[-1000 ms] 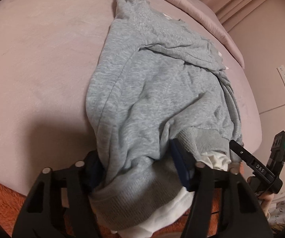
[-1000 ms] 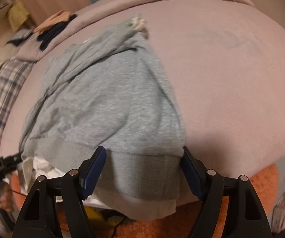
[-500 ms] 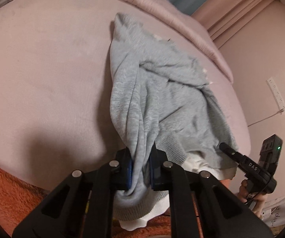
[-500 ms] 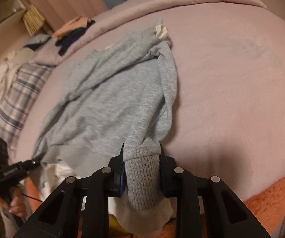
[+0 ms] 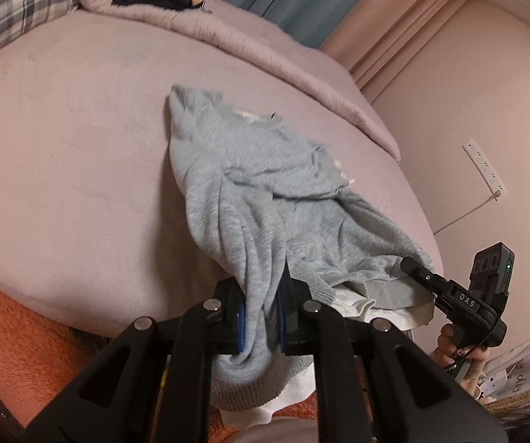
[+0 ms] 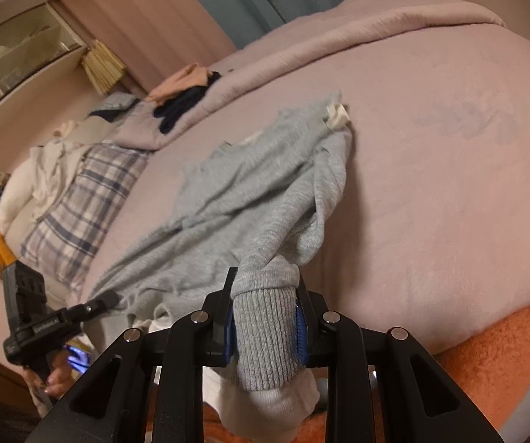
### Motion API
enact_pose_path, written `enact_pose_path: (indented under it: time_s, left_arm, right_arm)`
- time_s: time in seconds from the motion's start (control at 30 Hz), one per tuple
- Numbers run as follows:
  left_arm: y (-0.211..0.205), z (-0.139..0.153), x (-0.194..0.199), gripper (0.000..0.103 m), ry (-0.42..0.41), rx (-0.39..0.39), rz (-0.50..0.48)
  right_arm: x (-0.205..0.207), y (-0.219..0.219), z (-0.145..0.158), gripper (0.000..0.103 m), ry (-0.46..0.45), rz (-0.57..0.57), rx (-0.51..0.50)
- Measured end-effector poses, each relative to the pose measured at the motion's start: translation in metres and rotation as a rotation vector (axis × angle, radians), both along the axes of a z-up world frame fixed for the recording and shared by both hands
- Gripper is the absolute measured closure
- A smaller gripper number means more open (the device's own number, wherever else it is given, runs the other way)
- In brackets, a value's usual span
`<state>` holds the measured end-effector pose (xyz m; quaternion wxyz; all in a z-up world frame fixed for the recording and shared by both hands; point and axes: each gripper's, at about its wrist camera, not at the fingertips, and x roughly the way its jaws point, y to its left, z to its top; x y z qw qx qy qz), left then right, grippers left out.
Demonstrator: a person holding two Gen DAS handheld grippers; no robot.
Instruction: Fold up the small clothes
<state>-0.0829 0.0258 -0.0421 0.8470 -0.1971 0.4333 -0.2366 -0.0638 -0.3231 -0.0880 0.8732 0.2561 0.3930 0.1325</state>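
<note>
both jaws pinch the grey sweatshirt (image 5: pixel 265 192) on the bed (image 5: pixel 80 147).

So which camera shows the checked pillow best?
The right wrist view: the checked pillow lies almost whole beside the grey sweater. The left wrist view catches only a corner at the frame's edge.

sweatshirt hem (image 5: pixel 250 387) behind tongs, far sleeve (image 6: pixel 333 112) blurred

Both wrist cameras look forward and downward along their tools, close over the bed (image 5: pixel 62 155); both views share the grey sweatshirt (image 5: pixel 265 184).
</note>
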Motion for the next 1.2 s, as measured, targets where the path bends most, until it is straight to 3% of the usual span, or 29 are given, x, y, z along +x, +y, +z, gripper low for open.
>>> enact_pose_path:
  time_s: [0.23, 0.5, 1.03, 1.2]
  left_arm:
    - [0.008, 0.021, -0.006, 0.092, -0.065, 0.023, 0.011]
    - [0.013, 0.026, 0.021, 0.092, -0.054, -0.012, 0.032]
    - [0.000, 0.036, 0.084, 0.092, -0.068, 0.029, 0.063]
    - [-0.005, 0.032, 0.103, 0.091, -0.058, 0.089, 0.083]
  right_arm:
    - [-0.011, 0.009, 0.021, 0.076, -0.075, -0.014, -0.049]
    - [-0.001, 0.008, 0.033, 0.076, -0.120, 0.003, -0.048]
    - [0.056, -0.002, 0.043, 0.076, -0.117, -0.064, -0.097]
    - [0.075, -0.002, 0.043, 0.076, -0.101, -0.108, -0.149]
